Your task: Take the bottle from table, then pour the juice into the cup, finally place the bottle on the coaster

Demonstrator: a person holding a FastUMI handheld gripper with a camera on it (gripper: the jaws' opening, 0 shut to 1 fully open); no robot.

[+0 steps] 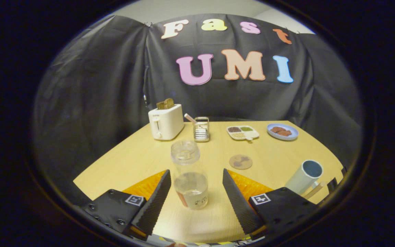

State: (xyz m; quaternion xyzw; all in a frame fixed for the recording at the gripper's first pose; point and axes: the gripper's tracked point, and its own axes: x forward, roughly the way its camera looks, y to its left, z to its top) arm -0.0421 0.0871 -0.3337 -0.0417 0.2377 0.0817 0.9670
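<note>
Between the fingers, upright on the table: bottle, clear plastic, lid on, pale liquid low inside, label band near base. Gripper spread wide, fingers either side of the bottle, neither touching. Beyond the bottle, slightly right: round coaster, mottled brown. Right of the gripper: cup, pale outside, blue inside. At table's far edge: toaster, wire rack, divided dish, blue plate.

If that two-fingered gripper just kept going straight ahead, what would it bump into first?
Most likely the clear plastic bottle, standing upright between the open fingers of the gripper without touching them. Beyond it on the wooden table sits a metal rack, though depth is hard to judge.
</note>
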